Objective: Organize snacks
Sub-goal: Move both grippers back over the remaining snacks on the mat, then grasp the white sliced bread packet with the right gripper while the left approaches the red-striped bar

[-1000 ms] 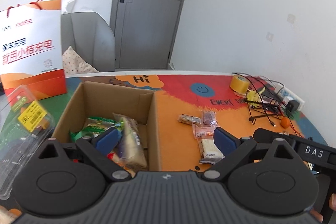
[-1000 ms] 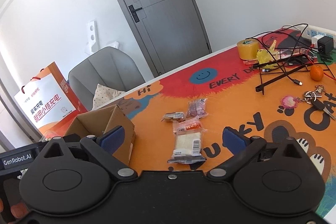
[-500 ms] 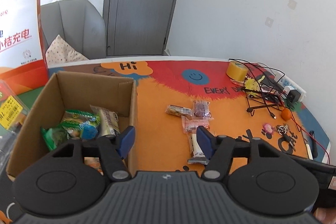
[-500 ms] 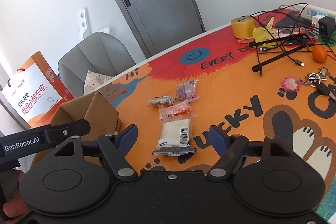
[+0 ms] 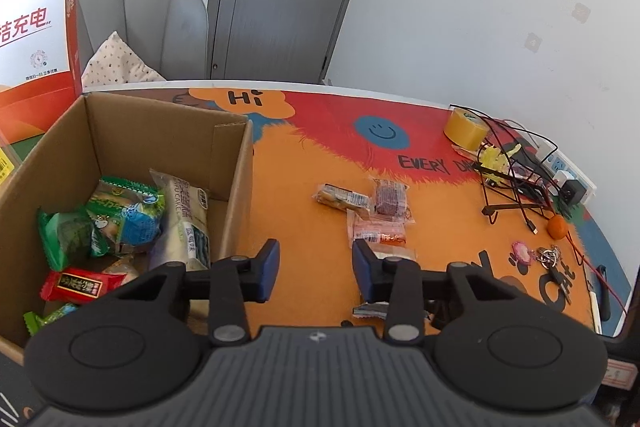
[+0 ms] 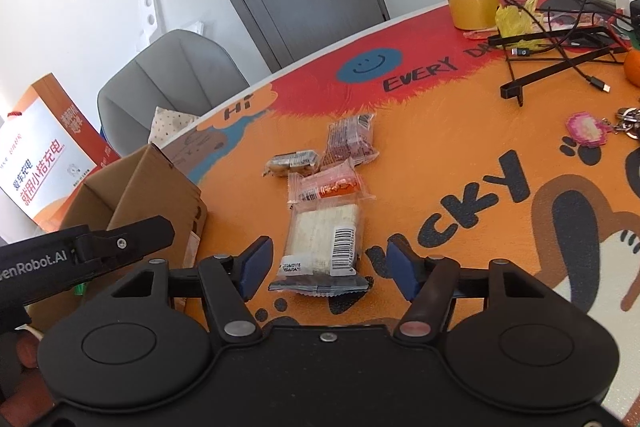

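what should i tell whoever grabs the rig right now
Left hand-held gripper: empty, jaws just been closing, over the mat beside the cardboard box.
Right hand-held gripper: jaws just been closing either side of the white barcode snack, pads not touching it.
Done: several snacks lie in the box.
Left: four packets on the mat: white one, orange one, brown bar, purple one.
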The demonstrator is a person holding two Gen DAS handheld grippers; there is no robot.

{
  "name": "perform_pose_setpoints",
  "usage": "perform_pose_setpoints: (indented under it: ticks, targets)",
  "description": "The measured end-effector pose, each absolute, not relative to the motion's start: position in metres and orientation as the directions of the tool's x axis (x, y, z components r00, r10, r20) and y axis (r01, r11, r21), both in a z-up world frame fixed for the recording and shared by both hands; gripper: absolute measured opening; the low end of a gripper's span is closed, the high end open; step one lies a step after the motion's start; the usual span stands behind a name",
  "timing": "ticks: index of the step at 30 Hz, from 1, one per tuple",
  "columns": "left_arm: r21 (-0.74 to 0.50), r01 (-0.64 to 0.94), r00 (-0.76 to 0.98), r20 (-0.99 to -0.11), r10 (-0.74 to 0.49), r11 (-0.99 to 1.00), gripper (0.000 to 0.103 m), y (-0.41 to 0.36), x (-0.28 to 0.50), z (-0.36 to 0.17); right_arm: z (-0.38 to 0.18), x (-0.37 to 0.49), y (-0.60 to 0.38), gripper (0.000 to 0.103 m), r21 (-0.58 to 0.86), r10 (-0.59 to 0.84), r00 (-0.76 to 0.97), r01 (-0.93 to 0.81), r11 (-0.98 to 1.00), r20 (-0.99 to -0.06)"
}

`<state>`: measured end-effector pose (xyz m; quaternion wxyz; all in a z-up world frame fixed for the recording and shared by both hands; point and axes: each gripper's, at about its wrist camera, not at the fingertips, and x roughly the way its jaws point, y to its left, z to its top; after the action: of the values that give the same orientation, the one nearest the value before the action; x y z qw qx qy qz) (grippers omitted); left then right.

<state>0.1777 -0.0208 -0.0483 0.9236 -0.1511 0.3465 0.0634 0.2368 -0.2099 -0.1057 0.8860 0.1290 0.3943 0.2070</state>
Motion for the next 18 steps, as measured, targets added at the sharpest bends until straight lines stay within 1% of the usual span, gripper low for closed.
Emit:
perform_pose_setpoints:
  ticks: [5,11,12,14,18]
  targets:
    - [-0.233,-0.239,0.751,-0.660,0.027,0.943,0.031,-0.020,0.183,-0.052,-0.113,0.247,-0.201,0.064,0.381,0.469,0.587,-0.277,0.882,-0.660]
    - [-0.242,-0.237,0.754,-0.656,0.021,0.941,0.031,-0.023,0.189,-0.050,-0.122,0.256,-0.190,0.063,0.361,0.466,0.568,-0.295,0.885,-0.678]
    - [-0.241,-0.234,0.755,-0.655,0.020,0.942,0.031,-0.024,0.191,-0.050,-0.124,0.257,-0.189,0.055,0.356,0.464,0.564,-0.298,0.886,-0.683]
    - [-0.238,-0.226,0.755,-0.656,0.016,0.945,0.031,-0.027,0.194,-0.050,-0.126,0.258,-0.190,0.047,0.352,0.465,0.568,-0.305,0.885,-0.679]
    - [-0.226,-0.214,0.752,-0.659,0.013,0.950,0.031,-0.036,0.202,-0.052,-0.126,0.260,-0.201,0.044,0.354,0.452,0.583,-0.281,0.892,-0.675]
